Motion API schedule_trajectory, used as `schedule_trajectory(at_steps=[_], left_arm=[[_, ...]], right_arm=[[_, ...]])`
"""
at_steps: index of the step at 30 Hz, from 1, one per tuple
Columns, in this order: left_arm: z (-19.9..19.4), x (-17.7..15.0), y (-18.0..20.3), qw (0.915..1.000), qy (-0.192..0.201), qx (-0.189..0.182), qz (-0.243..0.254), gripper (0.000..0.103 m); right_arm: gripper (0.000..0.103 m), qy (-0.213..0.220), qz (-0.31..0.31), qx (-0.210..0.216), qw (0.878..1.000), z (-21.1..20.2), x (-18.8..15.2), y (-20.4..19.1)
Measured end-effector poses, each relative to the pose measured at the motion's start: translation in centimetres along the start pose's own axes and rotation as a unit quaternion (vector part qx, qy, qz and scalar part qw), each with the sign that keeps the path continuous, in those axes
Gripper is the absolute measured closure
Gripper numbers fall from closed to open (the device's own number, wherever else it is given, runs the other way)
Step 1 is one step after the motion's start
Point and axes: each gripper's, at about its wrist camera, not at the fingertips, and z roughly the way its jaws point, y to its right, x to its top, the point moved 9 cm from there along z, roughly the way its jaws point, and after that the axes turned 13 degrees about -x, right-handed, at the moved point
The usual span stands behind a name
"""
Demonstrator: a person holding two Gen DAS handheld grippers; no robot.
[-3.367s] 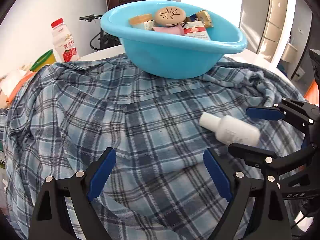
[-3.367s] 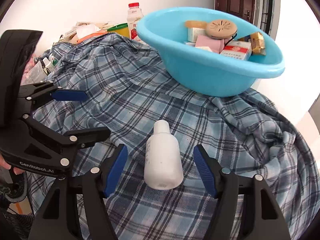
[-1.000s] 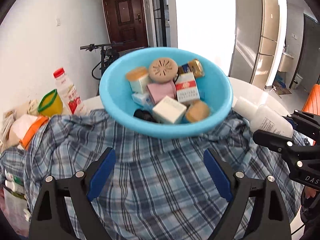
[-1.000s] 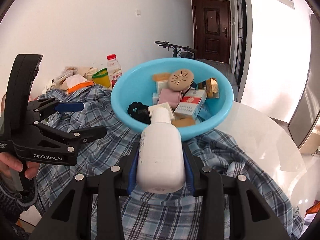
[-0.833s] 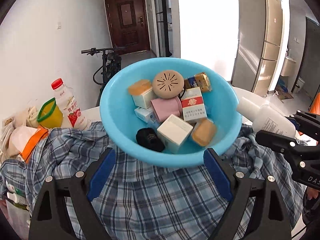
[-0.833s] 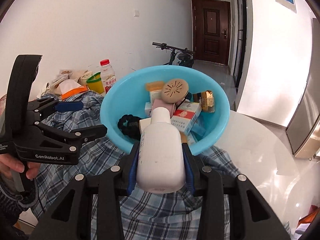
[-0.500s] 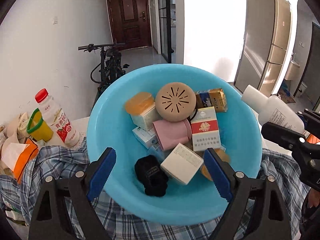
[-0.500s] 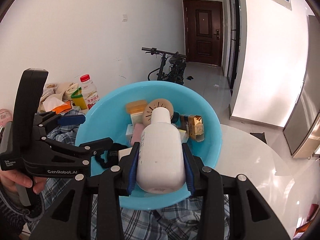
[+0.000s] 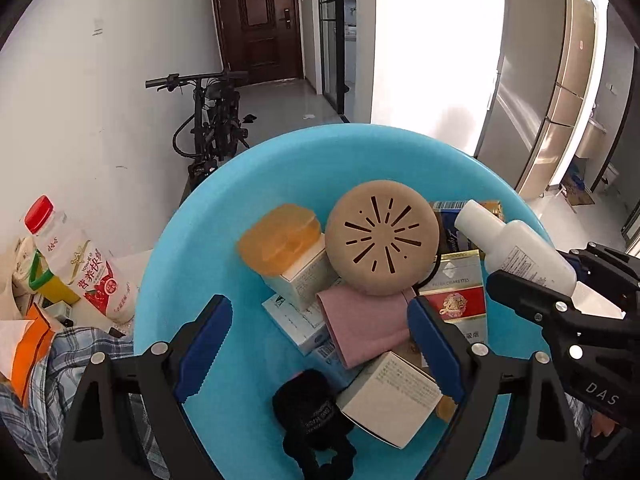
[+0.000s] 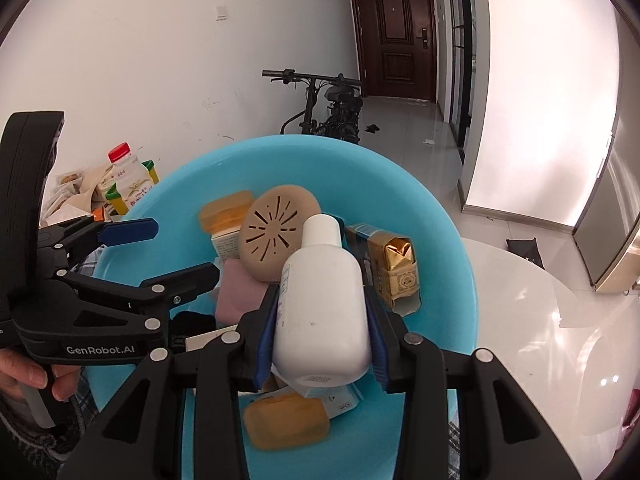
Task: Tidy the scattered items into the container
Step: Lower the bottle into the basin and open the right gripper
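A white plastic bottle (image 10: 322, 300) is clamped between the blue pads of my right gripper (image 10: 322, 332), its cap pointing forward. It hangs over the light blue basin (image 10: 452, 280), above the things inside. In the left wrist view the bottle (image 9: 516, 248) comes in from the right over the basin's rim (image 9: 192, 240). My left gripper (image 9: 320, 344) stands open over the basin with nothing between its fingers. The basin holds a tan round disc (image 9: 380, 248), a pink pouch (image 9: 364, 328), a red cigarette pack (image 9: 456, 300), small boxes and a black bundle (image 9: 312, 412).
A red-capped drink bottle (image 9: 76, 264) and a yellow cup (image 9: 44, 284) stand left of the basin. The plaid shirt (image 9: 72, 360) lies under the basin, on a white round table (image 10: 540, 320). A bicycle (image 9: 212, 120) leans at the back wall. A hand (image 10: 28, 376) grips the left tool.
Both grippers have moved forward from above the plaid shirt to over the basin. The bottle has travelled with the right gripper and now hangs over the basin's contents.
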Motion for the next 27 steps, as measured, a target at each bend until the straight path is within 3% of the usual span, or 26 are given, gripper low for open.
schedule_trajectory(at_steps=[11, 19, 27], left_arm=[[0.9, 0.2, -0.3, 0.9999, -0.008, 0.002, 0.005, 0.012], [-0.6, 0.1, 0.1, 0.9999, -0.004, 0.008, 0.011, 0.012], [-3.4, -0.4, 1.1, 0.9999, 0.011, 0.006, 0.011, 0.012]], right_arm=[[0.065, -0.015, 0.002, -0.007, 1.0, 1.9, -0.1, 0.5], [0.053, -0.001, -0.004, -0.013, 1.0, 0.2, 0.5, 0.7], [0.048, 0.015, 0.0, -0.01, 1.0, -3.0, 0.3, 0.5]])
